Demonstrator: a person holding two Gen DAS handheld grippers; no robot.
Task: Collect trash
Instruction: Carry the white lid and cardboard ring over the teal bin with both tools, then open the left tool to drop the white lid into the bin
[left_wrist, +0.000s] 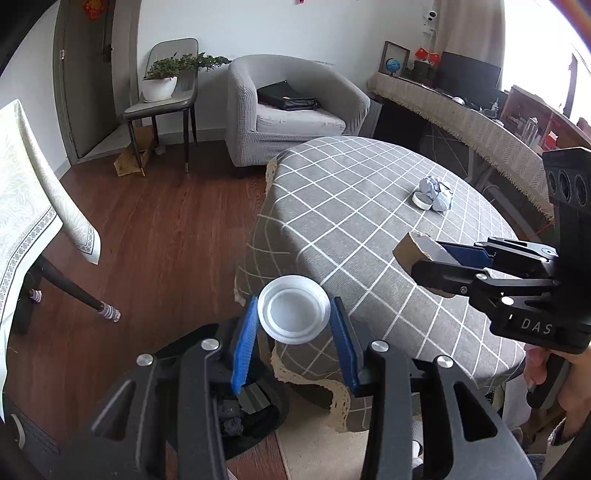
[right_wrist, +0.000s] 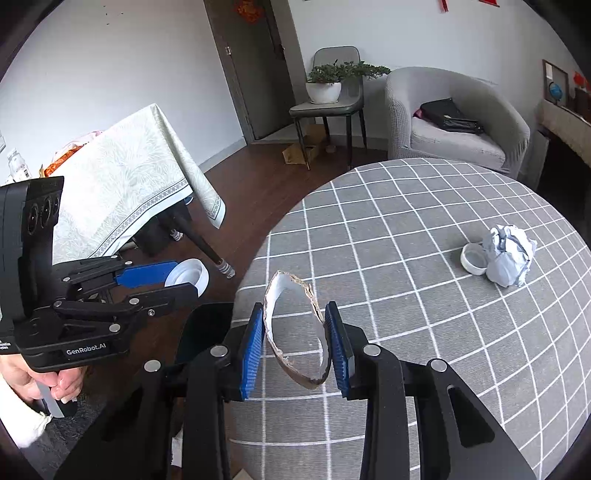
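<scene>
Carry step: left gripper (left_wrist: 293, 317) jaws clamp lid (left_wrist: 293, 314), right gripper (right_wrist: 295, 345) jaws clamp cardboard (right_wrist: 295, 332). Next: release both over bin (left_wrist: 255, 417).

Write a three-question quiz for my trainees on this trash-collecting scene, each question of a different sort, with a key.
1. True or false: the left gripper is shut on a white lid.
2. What does the right gripper hold? A) torn cardboard piece B) bottle C) spoon
3. Which two pieces of trash remain on the checked tablecloth?

Key: 1 true; 2 A, the torn cardboard piece; 3 crumpled paper and small white cap.
</scene>
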